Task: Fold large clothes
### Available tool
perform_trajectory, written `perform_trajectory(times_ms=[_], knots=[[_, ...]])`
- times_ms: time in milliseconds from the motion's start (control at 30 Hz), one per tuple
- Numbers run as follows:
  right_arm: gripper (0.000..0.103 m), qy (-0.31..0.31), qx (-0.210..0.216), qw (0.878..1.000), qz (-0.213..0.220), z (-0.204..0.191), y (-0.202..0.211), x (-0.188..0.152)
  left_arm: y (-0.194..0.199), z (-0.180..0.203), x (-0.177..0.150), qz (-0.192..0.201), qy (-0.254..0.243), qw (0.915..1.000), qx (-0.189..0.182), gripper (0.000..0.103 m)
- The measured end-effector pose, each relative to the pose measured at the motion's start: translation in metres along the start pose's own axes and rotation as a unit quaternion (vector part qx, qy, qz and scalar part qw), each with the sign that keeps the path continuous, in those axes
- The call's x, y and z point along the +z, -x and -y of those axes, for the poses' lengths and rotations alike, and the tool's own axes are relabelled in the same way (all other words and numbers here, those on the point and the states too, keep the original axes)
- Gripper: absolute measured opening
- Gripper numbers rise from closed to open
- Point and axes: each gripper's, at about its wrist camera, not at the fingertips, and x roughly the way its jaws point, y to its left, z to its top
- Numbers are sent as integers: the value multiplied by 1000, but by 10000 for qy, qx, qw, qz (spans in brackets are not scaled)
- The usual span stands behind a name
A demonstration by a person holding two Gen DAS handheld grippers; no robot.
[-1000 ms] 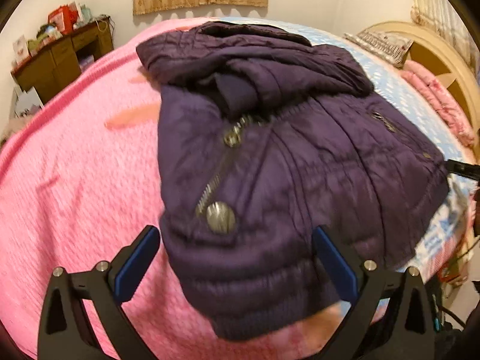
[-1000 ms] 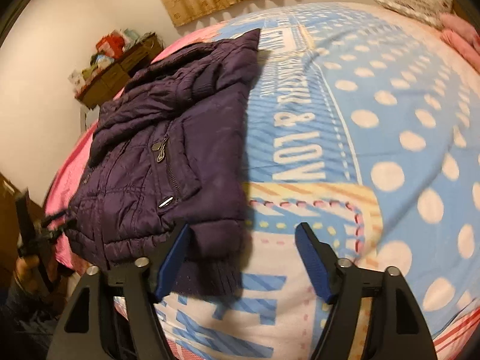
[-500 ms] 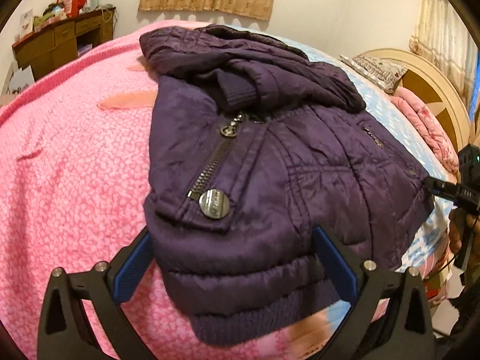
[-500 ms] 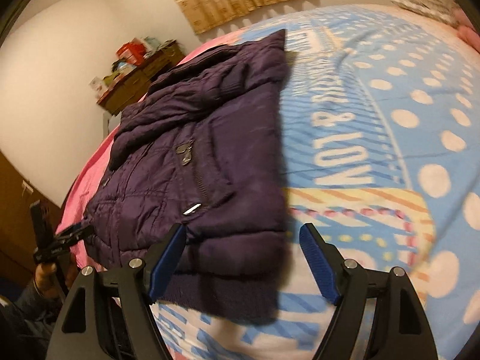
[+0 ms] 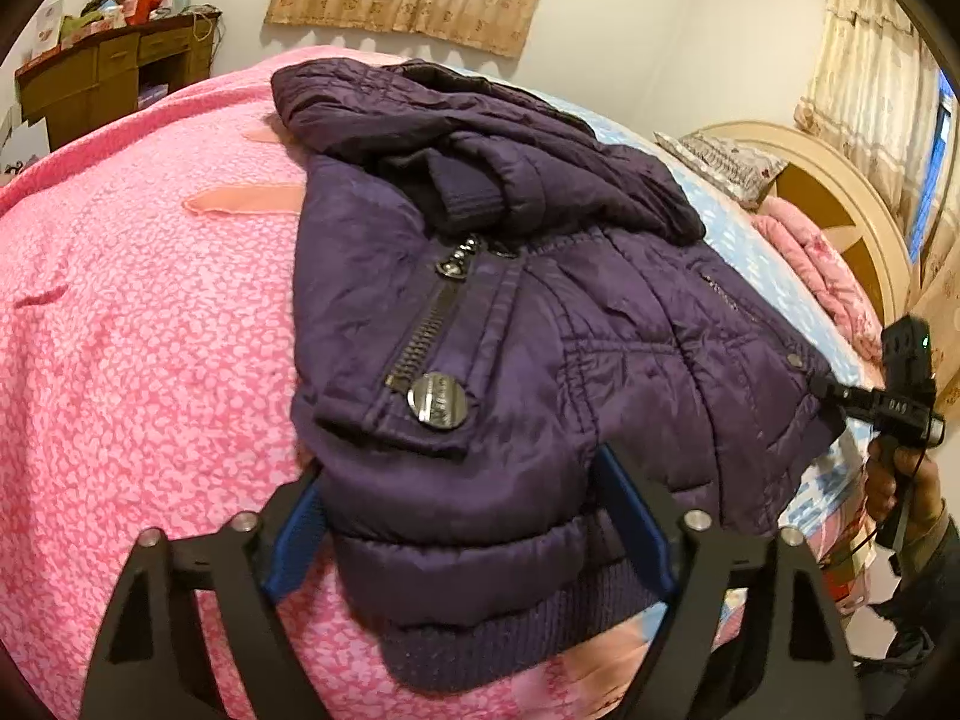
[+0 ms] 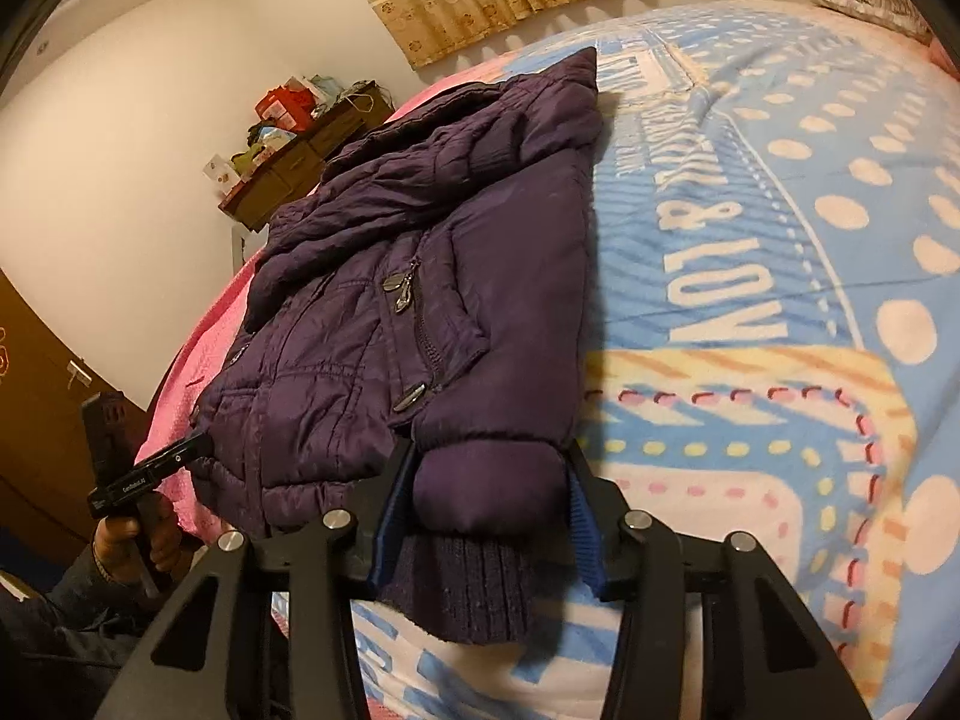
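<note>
Both grippers, L [image 5: 465, 531] & R [image 6: 489, 519], clamp purple jacket [image 5: 540, 324] hem.

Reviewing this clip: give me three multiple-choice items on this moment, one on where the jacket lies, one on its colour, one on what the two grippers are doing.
1. The jacket lies
A. on a bed, across a pink blanket and a blue dotted one
B. on a desk
C. on a floor

2. The jacket is
A. red
B. dark purple
C. white

3. The left gripper and right gripper are
A. both well clear of the jacket
B. each at a corner of the jacket's hem end, fingers either side of the fabric
C. both holding a pillow

Answers:
1 A, both blankets show under it.
2 B, purple in both views.
3 B, blue pads flank the padded hem in each wrist view.
</note>
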Motion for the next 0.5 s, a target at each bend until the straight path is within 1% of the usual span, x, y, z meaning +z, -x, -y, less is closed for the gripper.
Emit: perform_trajectory(times_ms=[33, 67, 100, 133, 167, 200, 233, 267, 300, 367, 433, 500], knots=[[47, -81, 76, 9999, 31, 3, -1, 0, 0, -1, -1, 28, 32, 10000, -42, 84], [45, -108, 119, 9999, 51, 3, 0, 0, 0, -2, -2, 55, 26, 10000, -64, 80], [43, -124, 208, 9997, 64, 2, 1, -1, 1, -2, -3, 66, 17, 9999, -75, 70], [40, -174, 372, 9991, 95, 1, 4, -2, 3, -3, -3, 67, 6, 10000, -69, 62], [39, -196, 446, 9987, 136, 0, 7, -2, 6, -5, -1, 31, 28, 9999, -132, 53], [38, -193, 487, 9985, 185, -2, 11, -3, 8, -7, -1, 27, 67, 9998, -191, 46], [37, -181, 559, 9980, 253, -4, 16, -3, 12, -8, 0, 35, 92, 9996, -250, 42], [36, -184, 646, 9973, 314, -7, 20, -4, 19, -7, 1, 129, 31, 9995, -286, 36], [35, -199, 718, 9966, 364, -9, 23, -4, 27, -5, 2, 234, -35, 9992, -330, 32], [34, -231, 867, 9949, 459, -14, 31, -6, 44, -2, 4, 418, -48, 9975, -562, 29], [33, -272, 1013, 9930, 552, -19, 38, -8, 58, 2, 8, 527, -26, 9956, -779, 28], [32, -384, 1178, 9901, 655, -20, 44, -7, 63, 3, 11, 563, 71, 9938, -959, 27]])
